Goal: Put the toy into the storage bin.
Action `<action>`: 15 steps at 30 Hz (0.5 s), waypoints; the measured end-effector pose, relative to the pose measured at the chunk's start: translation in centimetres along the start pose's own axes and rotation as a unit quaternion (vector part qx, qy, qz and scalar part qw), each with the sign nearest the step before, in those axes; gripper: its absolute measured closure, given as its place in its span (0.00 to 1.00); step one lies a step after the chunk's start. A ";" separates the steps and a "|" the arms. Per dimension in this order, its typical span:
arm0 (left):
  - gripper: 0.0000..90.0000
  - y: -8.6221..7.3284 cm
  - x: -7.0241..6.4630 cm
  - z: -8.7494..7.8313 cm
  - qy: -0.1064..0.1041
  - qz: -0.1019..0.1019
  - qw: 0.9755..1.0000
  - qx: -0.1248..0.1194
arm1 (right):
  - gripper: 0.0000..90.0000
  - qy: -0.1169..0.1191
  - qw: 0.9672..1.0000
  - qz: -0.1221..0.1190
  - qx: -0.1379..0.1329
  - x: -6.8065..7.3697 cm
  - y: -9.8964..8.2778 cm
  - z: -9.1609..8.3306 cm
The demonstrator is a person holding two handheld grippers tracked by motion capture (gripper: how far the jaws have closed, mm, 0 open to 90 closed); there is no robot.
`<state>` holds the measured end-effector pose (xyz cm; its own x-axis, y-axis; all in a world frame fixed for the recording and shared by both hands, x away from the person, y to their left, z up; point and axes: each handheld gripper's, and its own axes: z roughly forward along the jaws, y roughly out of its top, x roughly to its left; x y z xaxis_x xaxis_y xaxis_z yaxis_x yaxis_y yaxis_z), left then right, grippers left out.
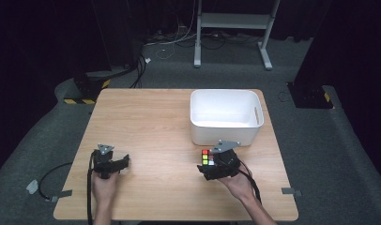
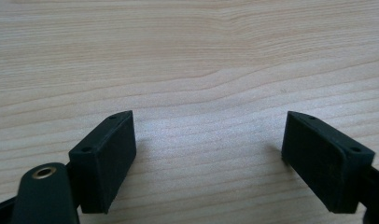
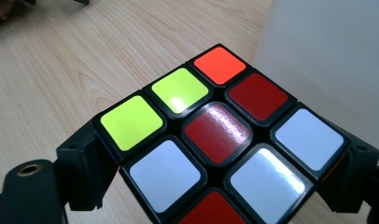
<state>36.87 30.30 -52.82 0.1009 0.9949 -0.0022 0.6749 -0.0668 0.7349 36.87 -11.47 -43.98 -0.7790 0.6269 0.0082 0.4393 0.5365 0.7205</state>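
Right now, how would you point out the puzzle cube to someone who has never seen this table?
Start at the wooden table and find the white bin at its far right. Just in front of the bin's near wall, the right gripper is clamped on the puzzle cube. It is the one many-coloured thing here, with red, white, yellow-green and orange squares in a black grid.

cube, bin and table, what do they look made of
Cube: probably hard plastic, black body, glossy coloured tiles that catch light glare. Bin: likely moulded white plastic, smooth matte walls, a cut-out handle slot. Table: pale wood grain, possibly laminate or veneer, low sheen.
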 end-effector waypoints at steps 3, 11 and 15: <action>0.20 0.0 0.0 0.0 0.000 0.000 1.000 0.000 | 0.15 0.004 1.000 -0.006 -0.007 0.1 0.6 -0.7; 0.20 0.0 0.0 0.0 0.000 0.000 1.000 0.000 | 0.15 0.008 1.000 -0.004 -0.023 -0.1 1.8 -2.0; 0.20 0.0 0.0 0.0 0.000 0.000 1.000 0.000 | 0.15 0.015 0.999 0.002 -0.028 -0.3 2.2 -2.4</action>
<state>36.87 30.31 -52.82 0.1009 0.9949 -0.0025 0.6748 -0.0666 0.7349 37.02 -11.86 -40.78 -0.7909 0.6112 0.0305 0.4166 0.5014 0.7583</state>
